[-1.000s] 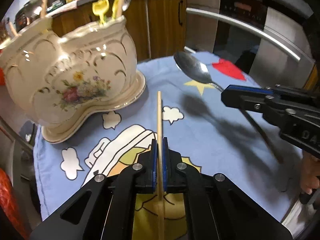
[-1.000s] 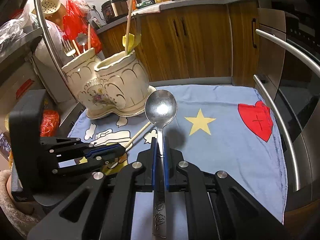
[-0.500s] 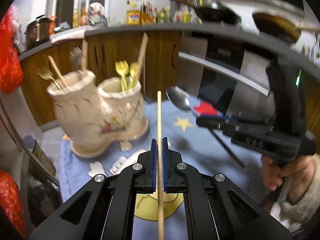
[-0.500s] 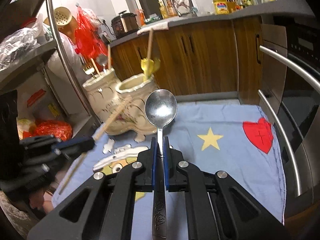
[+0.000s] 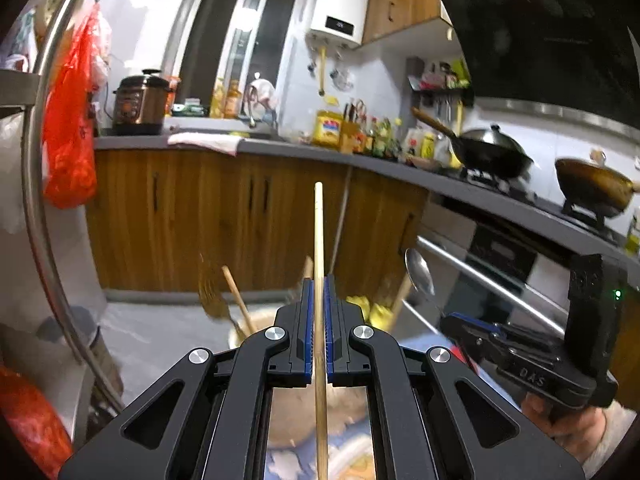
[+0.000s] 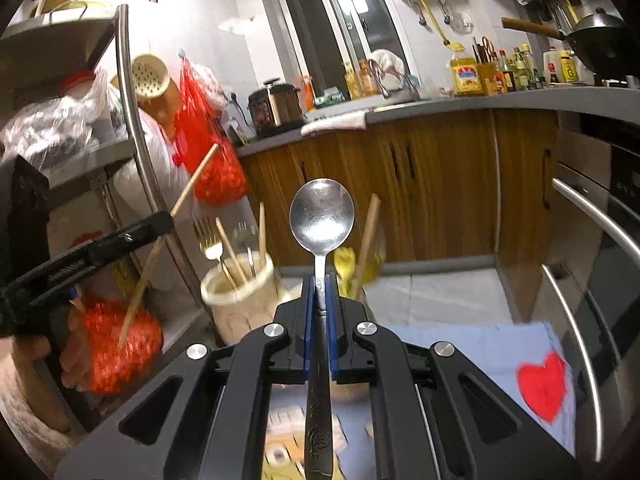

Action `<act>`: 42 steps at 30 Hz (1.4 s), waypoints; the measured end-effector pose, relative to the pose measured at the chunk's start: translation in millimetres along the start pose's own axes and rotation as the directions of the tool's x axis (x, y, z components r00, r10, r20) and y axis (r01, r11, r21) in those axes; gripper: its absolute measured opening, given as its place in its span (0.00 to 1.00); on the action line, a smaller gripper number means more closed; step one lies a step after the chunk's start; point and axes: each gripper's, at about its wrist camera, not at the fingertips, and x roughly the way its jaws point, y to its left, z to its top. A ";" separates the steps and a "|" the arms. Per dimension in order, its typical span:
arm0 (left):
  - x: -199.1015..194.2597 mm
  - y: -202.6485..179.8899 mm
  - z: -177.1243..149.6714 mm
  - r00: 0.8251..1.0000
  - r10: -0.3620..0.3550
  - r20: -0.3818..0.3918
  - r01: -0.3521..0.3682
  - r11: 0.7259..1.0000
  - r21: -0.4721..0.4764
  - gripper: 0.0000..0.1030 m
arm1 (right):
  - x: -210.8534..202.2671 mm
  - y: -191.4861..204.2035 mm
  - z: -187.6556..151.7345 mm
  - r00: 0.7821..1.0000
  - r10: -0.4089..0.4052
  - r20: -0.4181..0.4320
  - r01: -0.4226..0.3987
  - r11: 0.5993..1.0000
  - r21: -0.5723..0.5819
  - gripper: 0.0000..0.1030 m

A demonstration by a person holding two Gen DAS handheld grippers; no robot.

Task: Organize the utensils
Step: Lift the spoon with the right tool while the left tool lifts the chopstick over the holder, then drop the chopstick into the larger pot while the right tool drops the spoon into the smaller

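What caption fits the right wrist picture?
Right tongs hold a spoon upright above the holder; left tongs grip a chopstick.

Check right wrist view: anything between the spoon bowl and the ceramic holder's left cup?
Nothing solid: the spoon, clamped in the right gripper, is raised; only background cabinet and floor separate it from the holder.

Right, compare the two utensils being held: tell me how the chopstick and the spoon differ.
The chopstick is pale wood, while the spoon is shiny metal. The chopstick is a plain thin stick; the spoon widens into a round bowl and has an embossed handle. Shared: each is clamped between the blue pads of a hand-held gripper, left and right, pointing forward above the ceramic holder.
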 end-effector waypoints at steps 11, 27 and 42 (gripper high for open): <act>49.0 23.1 19.5 0.992 0.030 0.125 -0.028 1.000 -0.014 0.05 | 70.7 3.9 31.2 0.992 -0.020 0.122 0.021 1.000 -0.006 0.06; 71.6 32.1 -12.1 0.976 0.043 0.215 -0.044 0.999 -0.003 0.05 | 103.5 4.5 12.1 0.981 -0.013 0.195 0.026 0.998 -0.063 0.06; 56.9 37.6 -31.1 0.997 -0.002 0.083 0.003 1.000 -0.010 0.05 | 87.2 9.3 -8.6 0.990 -0.037 0.139 0.054 0.991 -0.119 0.06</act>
